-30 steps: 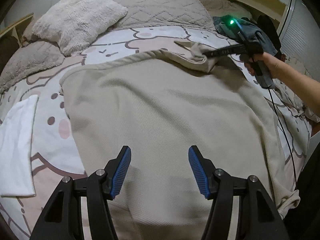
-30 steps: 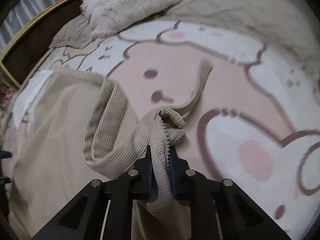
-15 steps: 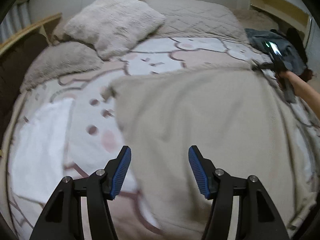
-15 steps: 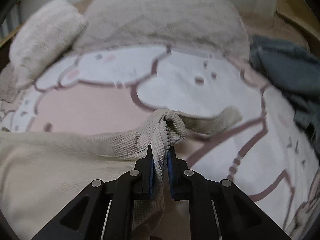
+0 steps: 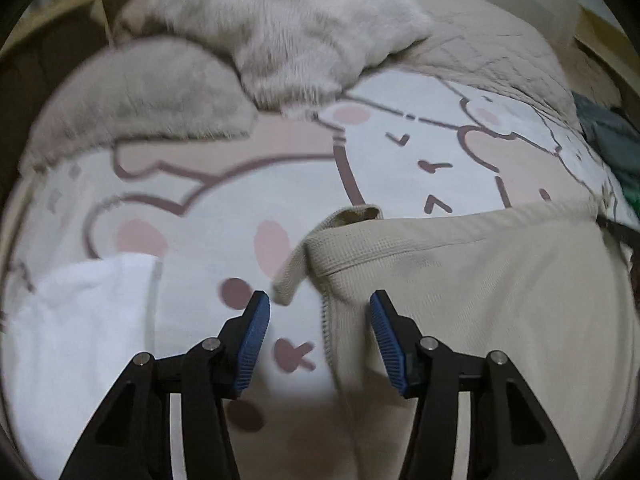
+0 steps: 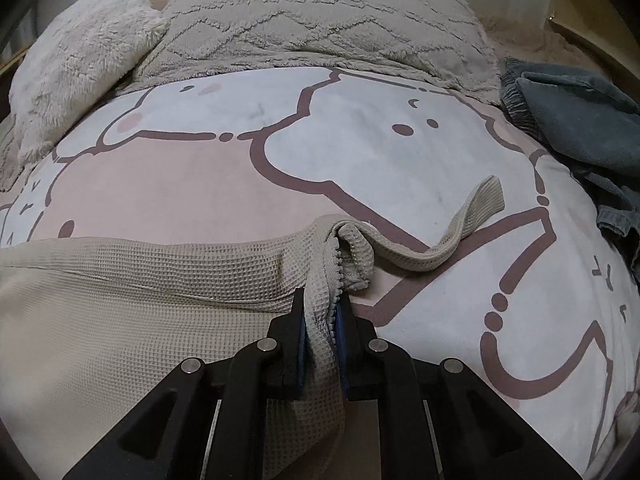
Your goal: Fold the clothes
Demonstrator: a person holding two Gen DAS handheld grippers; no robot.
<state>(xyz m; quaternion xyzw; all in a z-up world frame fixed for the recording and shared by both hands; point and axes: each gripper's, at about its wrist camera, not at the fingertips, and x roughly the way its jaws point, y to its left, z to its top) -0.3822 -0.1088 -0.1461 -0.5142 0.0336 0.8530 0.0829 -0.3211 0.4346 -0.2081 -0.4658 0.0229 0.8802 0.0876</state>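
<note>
A beige waffle-knit garment [image 5: 460, 280] lies spread on the bed, with a zipper along its edge. My left gripper [image 5: 319, 316] is open, hovering just above the garment's left corner and its loose strap [image 5: 290, 276]. My right gripper [image 6: 323, 320] is shut on the garment's other corner [image 6: 320, 280] by the zipper, and a strap [image 6: 460, 232] trails out to the right over the bedspread. The garment's top edge [image 6: 160, 256] runs left from that grip.
A folded white cloth [image 5: 80, 320] lies left of the garment. The cartoon-print bedspread [image 6: 360, 140] covers the bed. Fluffy pillows [image 5: 280, 28] and a beige quilted pillow [image 6: 320, 16] lie at the head. A grey-blue garment pile [image 6: 580, 120] sits at the right.
My left gripper moved forward and left to the garment's left corner, still open. My right gripper pulled its held corner to the right, stretching the top edge straight.
</note>
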